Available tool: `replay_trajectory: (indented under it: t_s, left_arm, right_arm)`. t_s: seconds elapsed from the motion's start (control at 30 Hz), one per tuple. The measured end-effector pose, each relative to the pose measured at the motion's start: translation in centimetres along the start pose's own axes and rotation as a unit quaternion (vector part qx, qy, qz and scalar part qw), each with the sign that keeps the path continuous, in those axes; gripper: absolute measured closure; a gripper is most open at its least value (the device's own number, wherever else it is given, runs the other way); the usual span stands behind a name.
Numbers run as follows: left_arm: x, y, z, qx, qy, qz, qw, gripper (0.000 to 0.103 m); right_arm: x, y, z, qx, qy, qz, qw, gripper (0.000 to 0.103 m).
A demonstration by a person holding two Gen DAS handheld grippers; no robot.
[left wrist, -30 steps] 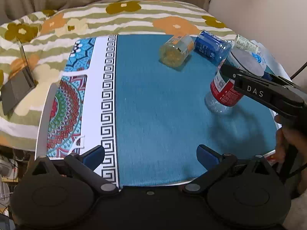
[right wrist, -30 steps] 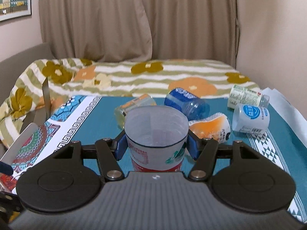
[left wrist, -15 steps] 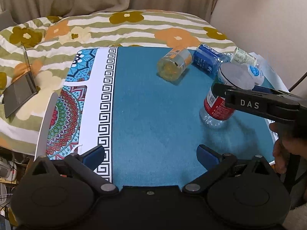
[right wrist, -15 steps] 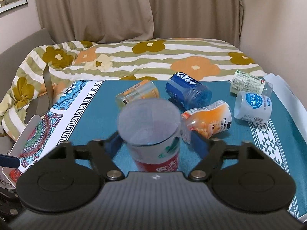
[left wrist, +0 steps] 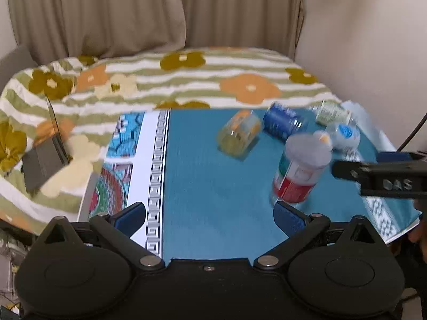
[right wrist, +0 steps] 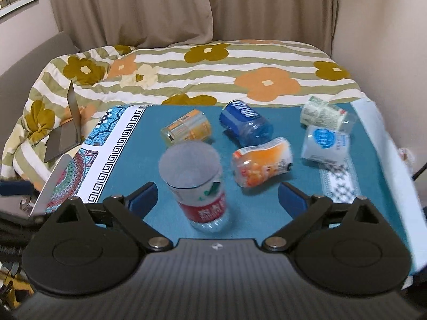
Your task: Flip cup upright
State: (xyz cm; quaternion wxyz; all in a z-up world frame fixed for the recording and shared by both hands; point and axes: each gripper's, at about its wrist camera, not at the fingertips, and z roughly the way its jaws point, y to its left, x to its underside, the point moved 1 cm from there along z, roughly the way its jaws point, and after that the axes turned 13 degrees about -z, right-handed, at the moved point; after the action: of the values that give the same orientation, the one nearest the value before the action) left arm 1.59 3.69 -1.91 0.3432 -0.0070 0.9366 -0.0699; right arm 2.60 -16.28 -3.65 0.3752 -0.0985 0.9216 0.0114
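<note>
Clear plastic cup with red-and-green label (right wrist: 198, 186) stands upright on the teal patterned tablecloth (right wrist: 267, 213), mouth up, apparently released. Right gripper (right wrist: 216, 197) spread wide, touching nothing. Left gripper (left wrist: 209, 217) likewise spread, idle.

A clear plastic cup (right wrist: 196, 184) carries a white, green and red label. It stands on a teal tablecloth (right wrist: 267, 213) edged with a white band of black key pattern and a multicoloured medallion print. Around it lie an orange-and-yellow bottle (right wrist: 186, 130), a blue bottle (right wrist: 245, 125), an orange-and-white pouch (right wrist: 263, 161), a white bottle with a blue round label (right wrist: 325, 142) and a green-and-white bottle (right wrist: 325, 113). The bedspread (right wrist: 200, 72) is striped olive and white with orange and mustard flowers. The curtains (right wrist: 186, 8) are beige.
</note>
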Motion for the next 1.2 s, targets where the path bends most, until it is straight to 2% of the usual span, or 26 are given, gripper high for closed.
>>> replay_trajectory:
  t_s: [0.2,0.4,0.7,1.2]
  left_arm:
    - [-0.8,-1.9,-2.0,-0.013,-0.042,0.009,0.999,0.0]
    - [-0.4,-3.0,-3.0,-0.026,-0.066,0.022,0.9972,0.0]
    - [0.4,-3.5,-3.5,-0.025,-0.071,0.008,0.9971,0.0]
    - [0.4,-4.3,-3.4,-0.027,-0.074,0.013,0.9968,0.0]
  right_arm:
    - [0.1,-2.3,-3.7,0.027,0.013,0.004,1.0,0.0]
    - [1.2,-3.8,-5.0,0.044,0.032,0.013,0.998,0.0]
    - [2.7,-4.9,-5.1,0.05,0.038,0.033,0.998,0.0]
    - [2.9,-5.7,-5.2,0.05,0.036,0.037,0.997,0.0]
